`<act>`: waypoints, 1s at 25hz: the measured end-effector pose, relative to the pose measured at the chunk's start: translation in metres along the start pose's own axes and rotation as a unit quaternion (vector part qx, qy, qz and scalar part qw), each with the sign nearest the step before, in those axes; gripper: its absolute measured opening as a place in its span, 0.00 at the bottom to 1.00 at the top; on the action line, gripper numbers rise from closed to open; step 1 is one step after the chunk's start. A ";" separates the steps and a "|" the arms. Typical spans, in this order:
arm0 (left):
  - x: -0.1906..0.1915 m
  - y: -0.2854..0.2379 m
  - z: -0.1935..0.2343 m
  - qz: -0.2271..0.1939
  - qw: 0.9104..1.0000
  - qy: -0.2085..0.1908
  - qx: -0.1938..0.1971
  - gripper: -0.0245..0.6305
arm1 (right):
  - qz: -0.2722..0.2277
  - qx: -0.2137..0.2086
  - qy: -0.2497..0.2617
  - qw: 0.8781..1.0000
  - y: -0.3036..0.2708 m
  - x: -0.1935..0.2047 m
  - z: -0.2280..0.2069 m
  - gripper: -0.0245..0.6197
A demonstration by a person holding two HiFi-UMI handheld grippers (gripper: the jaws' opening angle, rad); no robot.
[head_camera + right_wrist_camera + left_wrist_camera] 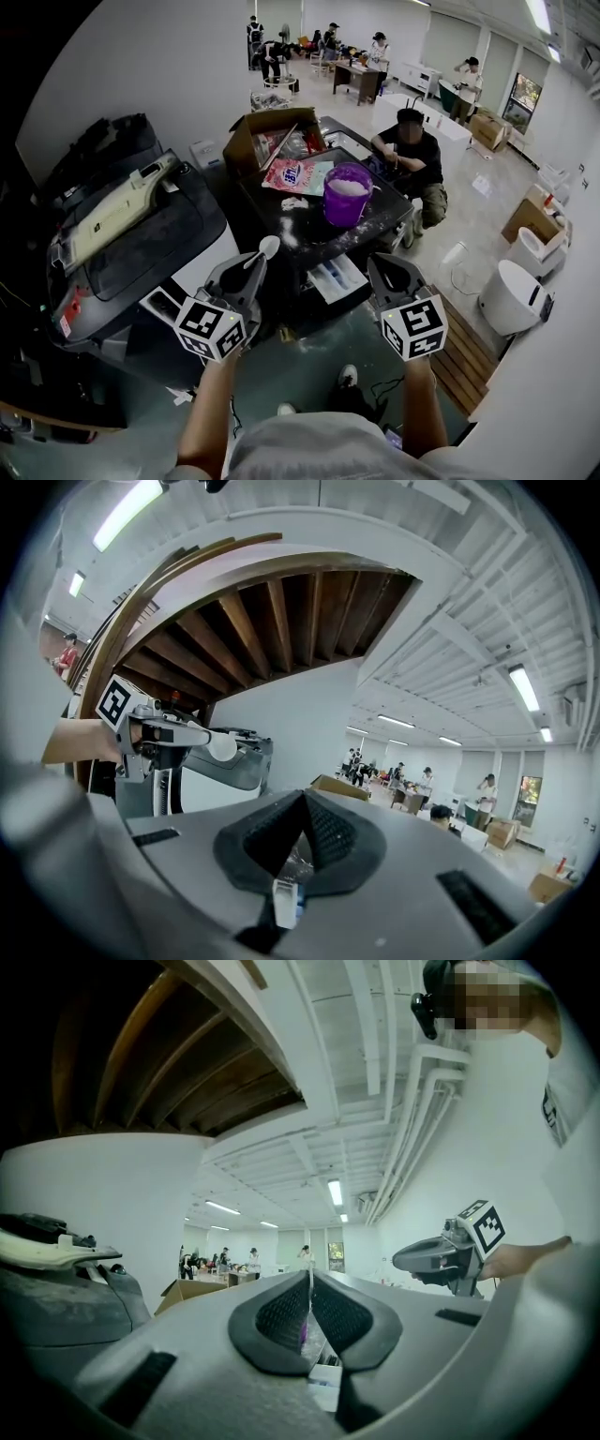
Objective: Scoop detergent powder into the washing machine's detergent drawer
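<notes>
White plastic scoop (267, 248) pinched by its handle in my left gripper (251, 270), held short of the purple tub (342, 210) of powder (349, 186) on the table (314, 236); my right gripper (392, 274) is closed on nothing. No scooping done yet, I judge; the washing machine (141, 225) stands left

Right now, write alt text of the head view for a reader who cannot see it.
From above, the left gripper holds a white spoon and the right gripper is shut and empty, before a dark table. On it are a purple bucket of white powder and a printed bag, a cardboard box behind; a washing machine sits at left.
</notes>
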State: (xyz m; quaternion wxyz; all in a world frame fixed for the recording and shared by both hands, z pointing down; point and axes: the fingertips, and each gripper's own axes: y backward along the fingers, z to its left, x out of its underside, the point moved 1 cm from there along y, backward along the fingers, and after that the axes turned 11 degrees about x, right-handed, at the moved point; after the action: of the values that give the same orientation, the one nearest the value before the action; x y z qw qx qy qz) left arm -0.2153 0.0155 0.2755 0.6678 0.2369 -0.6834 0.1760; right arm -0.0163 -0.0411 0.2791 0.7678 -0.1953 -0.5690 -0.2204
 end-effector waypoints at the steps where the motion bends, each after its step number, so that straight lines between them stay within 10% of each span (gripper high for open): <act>1: 0.001 0.001 0.001 0.002 1.000 0.002 -0.002 0.06 | 0.001 -0.001 0.000 1.000 -0.001 0.000 0.001 0.05; 25: 0.013 0.018 0.021 0.014 0.999 0.021 -0.020 0.06 | 0.012 -0.009 -0.003 1.000 -0.026 0.011 0.022 0.05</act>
State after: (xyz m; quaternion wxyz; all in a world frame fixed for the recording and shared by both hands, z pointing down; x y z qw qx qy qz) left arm -0.2423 0.0171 0.2891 0.6844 0.2104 -0.6754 0.1767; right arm -0.0453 -0.0521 0.2970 0.7670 -0.2098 -0.5666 -0.2162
